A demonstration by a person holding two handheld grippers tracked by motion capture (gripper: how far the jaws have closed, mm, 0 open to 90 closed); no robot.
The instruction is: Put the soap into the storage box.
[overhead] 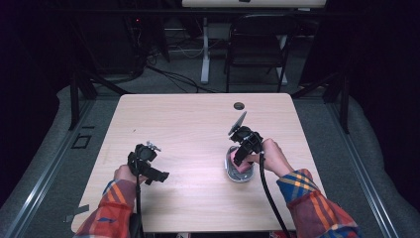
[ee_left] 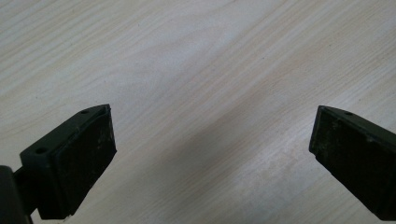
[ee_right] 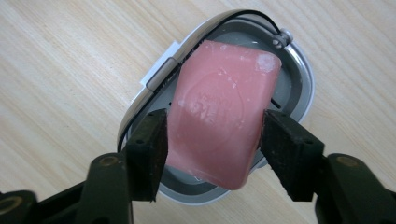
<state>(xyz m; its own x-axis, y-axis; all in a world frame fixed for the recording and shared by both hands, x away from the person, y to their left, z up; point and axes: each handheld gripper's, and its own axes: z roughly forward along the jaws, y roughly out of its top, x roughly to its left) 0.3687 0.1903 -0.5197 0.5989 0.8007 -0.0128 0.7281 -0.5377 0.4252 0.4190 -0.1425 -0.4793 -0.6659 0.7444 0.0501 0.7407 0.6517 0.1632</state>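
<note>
Grippers number two, one in each hand at the near side of the wooden table. Near left, the left gripper has its jaws spread wide with bare tabletop between them. Near right, the right gripper is closed on one pink soap bar, pads against both its sides, above one grey soap dish. Farther off, beyond the table, stands one black chair.

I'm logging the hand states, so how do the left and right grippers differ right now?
The left gripper is open with bare wooden table between its jaws; the right gripper is shut on the pink bar of soap. The left hovers over plain tabletop, the right over the grey oval soap dish. Both have black jaws.
</note>
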